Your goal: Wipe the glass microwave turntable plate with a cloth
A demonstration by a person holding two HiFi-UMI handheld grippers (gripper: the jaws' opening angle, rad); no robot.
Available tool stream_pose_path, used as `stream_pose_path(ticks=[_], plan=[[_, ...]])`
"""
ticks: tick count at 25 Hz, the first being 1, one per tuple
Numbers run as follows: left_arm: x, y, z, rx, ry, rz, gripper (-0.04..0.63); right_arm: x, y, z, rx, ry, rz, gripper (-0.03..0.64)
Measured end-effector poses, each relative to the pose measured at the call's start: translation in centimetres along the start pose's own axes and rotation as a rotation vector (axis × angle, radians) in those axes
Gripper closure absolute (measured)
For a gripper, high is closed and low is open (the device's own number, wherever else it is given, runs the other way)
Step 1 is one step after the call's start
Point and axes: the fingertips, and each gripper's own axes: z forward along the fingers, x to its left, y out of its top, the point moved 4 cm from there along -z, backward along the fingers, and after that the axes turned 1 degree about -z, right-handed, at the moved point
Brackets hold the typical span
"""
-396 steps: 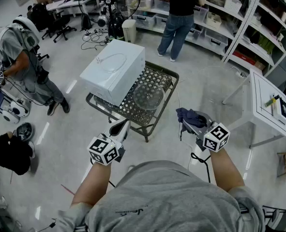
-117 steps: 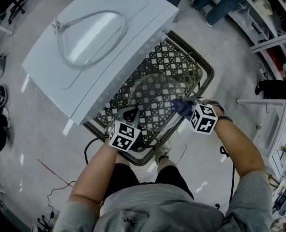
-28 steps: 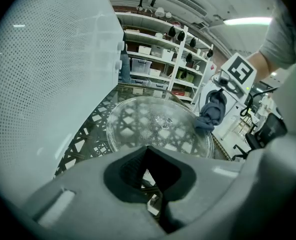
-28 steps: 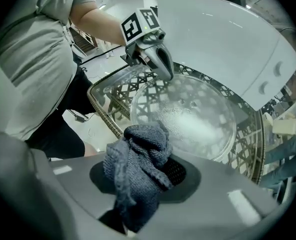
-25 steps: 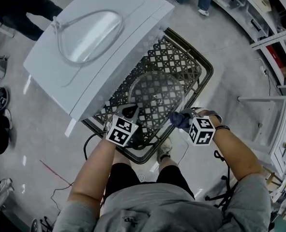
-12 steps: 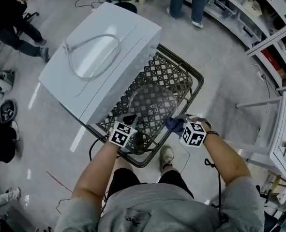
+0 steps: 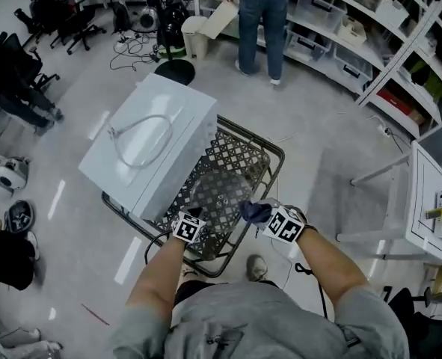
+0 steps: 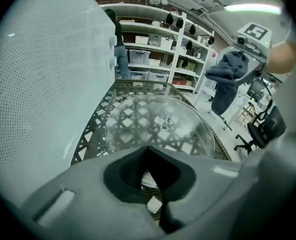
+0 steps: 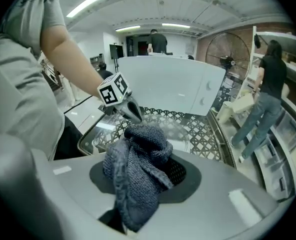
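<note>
Over the table (image 7: 274, 152), I held both forearms (image 7: 159, 277) forward. Left gripper (image 7: 199, 216) pinched the plate (image 7: 222, 188); right gripper (image 7: 262, 214) clamped the cloth (image 7: 252, 211).

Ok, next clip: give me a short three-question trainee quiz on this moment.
1. True or false: the cloth lies loose on the glass plate.
2. The plate rests on: A the lattice table; B the floor; C a shelf.
3. Fill in: the white microwave stands on the person's ___ of the plate.
Key: 1 false, the right gripper holds it; 2 A; 3 left.
</note>
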Motion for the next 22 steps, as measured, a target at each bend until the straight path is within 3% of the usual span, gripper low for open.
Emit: stream_pose_path(ticks=[10,17,22], plan=[[-2.8,5.5,-5.4,-0.136,0.006,-0.161,0.597,-2.5,0.2,-4.1,-0.130,-0.036,0.211,0.468],[-4.3,8.4,-13.1,-0.285,0.132,-0.218,0.597,-5.3,0.9,-6.7,-0.217,0.003,0.269,0.469],[-5.5,8.0,-17.9,-0.370,0.163,-0.253,0.597,-5.9,3.2,-8.2,-0.238,0.001,0.268,0.469]])
